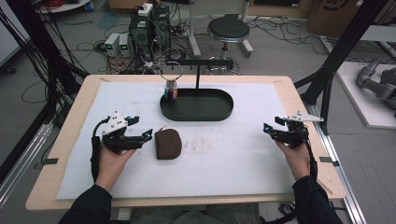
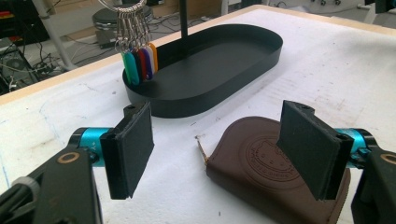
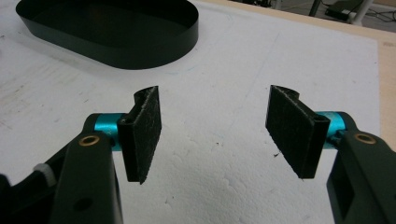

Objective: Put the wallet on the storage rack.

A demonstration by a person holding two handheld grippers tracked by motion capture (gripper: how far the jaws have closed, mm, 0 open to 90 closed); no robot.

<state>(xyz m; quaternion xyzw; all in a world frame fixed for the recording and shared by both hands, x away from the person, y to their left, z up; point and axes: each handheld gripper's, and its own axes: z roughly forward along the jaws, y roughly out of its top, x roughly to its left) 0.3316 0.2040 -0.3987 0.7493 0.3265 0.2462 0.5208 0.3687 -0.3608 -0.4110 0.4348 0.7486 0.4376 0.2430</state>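
Left gripper (image 2: 215, 154) spread wide, jaws empty, low in the left gripper view above the white mat (image 2: 327, 70). Brown pouch (image 2: 261, 172) lying flat just beyond and partly behind the right-hand pad (image 2: 306, 149), not gripped; embossed round stamp on its top, short zip pull at its left edge. Farther up the frame, black oval tray (image 2: 210, 88), with a thin black post rising from it and a bunch of coloured key tags (image 2: 140, 63) hanging on a ring at its upper-left end.

Right gripper (image 3: 215, 133) also spread, nothing between its pads (image 3: 144, 130), bare mat below; tray (image 3: 112, 44) at upper left of that view.

In the high view: left gripper (image 1: 134, 128) at left centre, held in a hand (image 1: 109, 165), pouch (image 1: 168, 143) just to its right. Right gripper (image 1: 274, 127) at right centre, well apart from pouch and tray (image 1: 198, 112). Mat on a wooden table (image 1: 65, 135); stool (image 1: 229, 30) and cables on the floor at top.
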